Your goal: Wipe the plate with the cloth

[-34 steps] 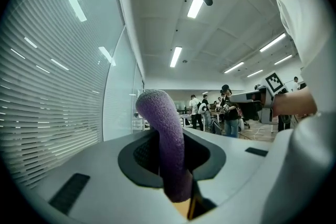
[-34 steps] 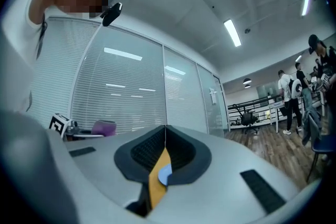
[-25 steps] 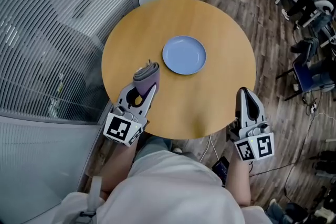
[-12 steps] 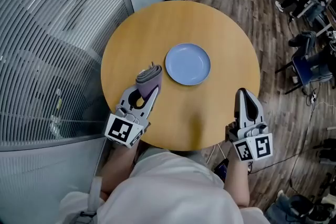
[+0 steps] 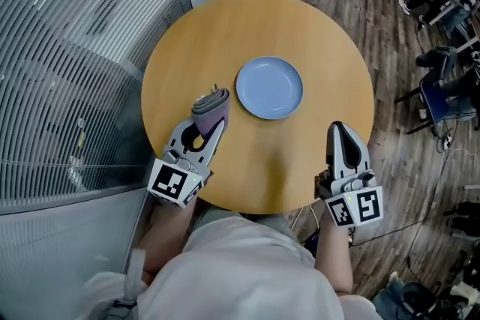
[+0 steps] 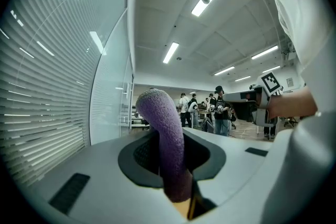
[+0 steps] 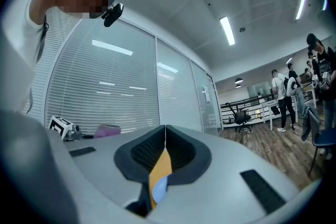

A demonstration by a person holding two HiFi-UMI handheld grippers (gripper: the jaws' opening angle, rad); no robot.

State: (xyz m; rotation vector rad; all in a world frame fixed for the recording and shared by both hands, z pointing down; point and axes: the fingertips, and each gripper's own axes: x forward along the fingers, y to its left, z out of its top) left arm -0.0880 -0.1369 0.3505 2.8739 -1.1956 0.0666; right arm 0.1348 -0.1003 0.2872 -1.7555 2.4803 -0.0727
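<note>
Clamping a folded purple cloth (image 5: 211,106) in the left gripper (image 5: 210,122), jaws pressing on it and the cloth sticking up past their tips, just left of the blue plate (image 5: 270,88) lying at the middle of the round wooden table (image 5: 225,26) (cloth and plate apart). Holding the right gripper (image 5: 339,133) shut on nothing, over the table's near right edge.
</note>
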